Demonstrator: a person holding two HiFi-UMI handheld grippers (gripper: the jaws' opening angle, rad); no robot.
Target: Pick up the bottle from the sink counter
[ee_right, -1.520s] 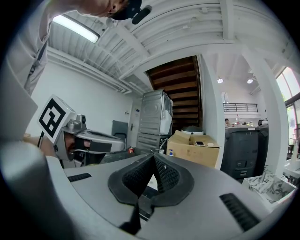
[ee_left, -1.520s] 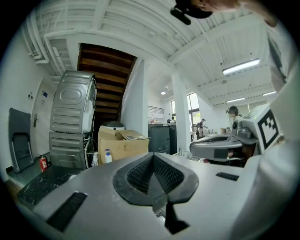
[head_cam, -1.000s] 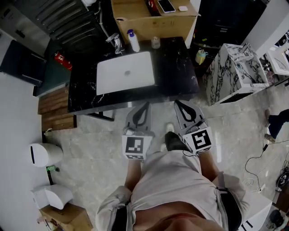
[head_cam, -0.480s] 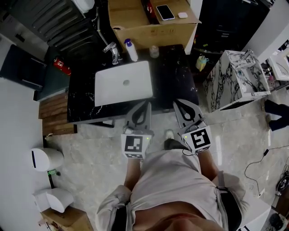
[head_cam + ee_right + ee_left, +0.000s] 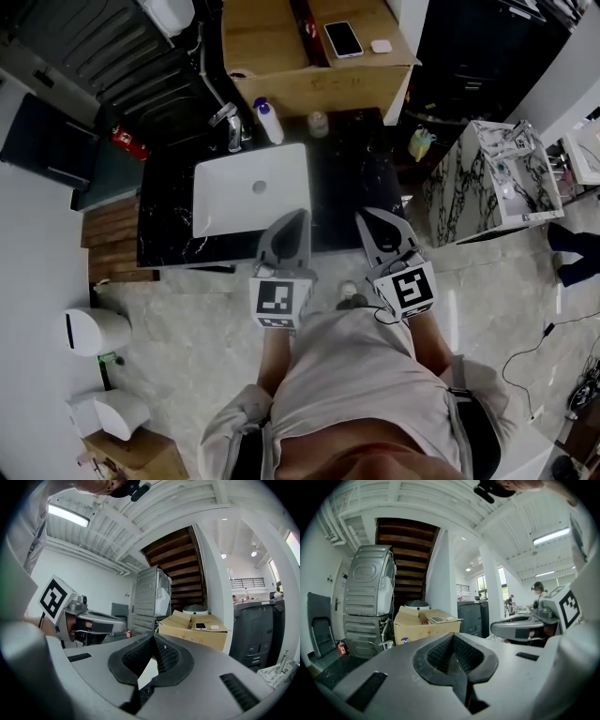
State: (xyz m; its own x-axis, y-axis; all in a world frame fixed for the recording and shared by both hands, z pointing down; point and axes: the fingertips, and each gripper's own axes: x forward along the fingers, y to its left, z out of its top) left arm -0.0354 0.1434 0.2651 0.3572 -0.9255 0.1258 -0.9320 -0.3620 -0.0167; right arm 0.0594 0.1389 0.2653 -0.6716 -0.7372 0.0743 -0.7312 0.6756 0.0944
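Observation:
A white bottle (image 5: 269, 122) with a blue cap stands at the back of the black marble counter (image 5: 352, 178), just right of the faucet (image 5: 230, 122) and behind the white sink (image 5: 251, 187). In the left gripper view the bottle (image 5: 404, 641) shows small, far ahead by the cardboard box. My left gripper (image 5: 298, 215) is shut and empty, its tip over the counter's front edge at the sink. My right gripper (image 5: 365, 215) is beside it, also shut and empty, over the front edge right of the sink. Both jaw pairs (image 5: 452, 637) (image 5: 152, 637) meet at the tips.
A small jar (image 5: 319, 123) stands right of the bottle. Behind the counter a cardboard box (image 5: 281, 66) carries a phone (image 5: 343, 38). A marble-patterned cabinet (image 5: 492, 178) stands to the right, white bins (image 5: 94, 328) on the floor to the left. A stacked washer-dryer (image 5: 368, 602) rises at left.
Both grippers have moved forward together; their tips, which were short of the counter, now reach over its front edge. Jaws unchanged.

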